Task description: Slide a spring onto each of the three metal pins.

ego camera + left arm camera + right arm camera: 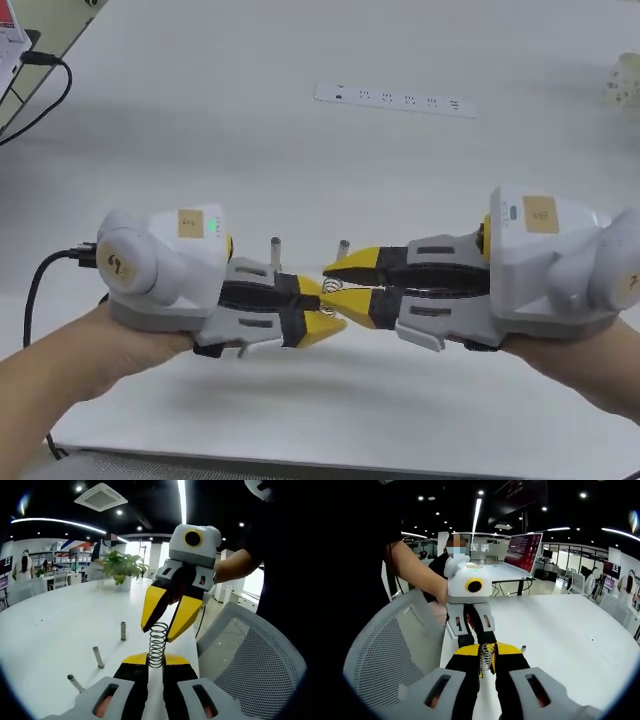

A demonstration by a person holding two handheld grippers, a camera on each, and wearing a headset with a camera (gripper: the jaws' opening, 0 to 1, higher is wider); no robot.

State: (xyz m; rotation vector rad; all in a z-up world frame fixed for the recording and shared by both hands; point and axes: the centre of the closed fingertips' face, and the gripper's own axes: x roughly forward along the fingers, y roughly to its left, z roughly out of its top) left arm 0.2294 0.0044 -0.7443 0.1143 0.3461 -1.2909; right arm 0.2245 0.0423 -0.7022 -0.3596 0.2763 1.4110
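Head view: left gripper (325, 306) and right gripper (330, 282), both held level, meet tip to tip with the spring (328, 293) between them and a pin (276, 250) upright just behind

Left gripper view: its jaws clamp the spring's near end, and the coil's axis runs straight into the right's parted jaws

Right gripper view: the spring sits dead ahead between its spread tips

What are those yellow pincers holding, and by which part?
The left gripper pinches a spring by one end; the right gripper, jaws open, straddles its other end.

Silvery spring (158, 645), yellow-tipped black left tool (156, 660), white table (50, 625), grey mesh chair (250, 650).
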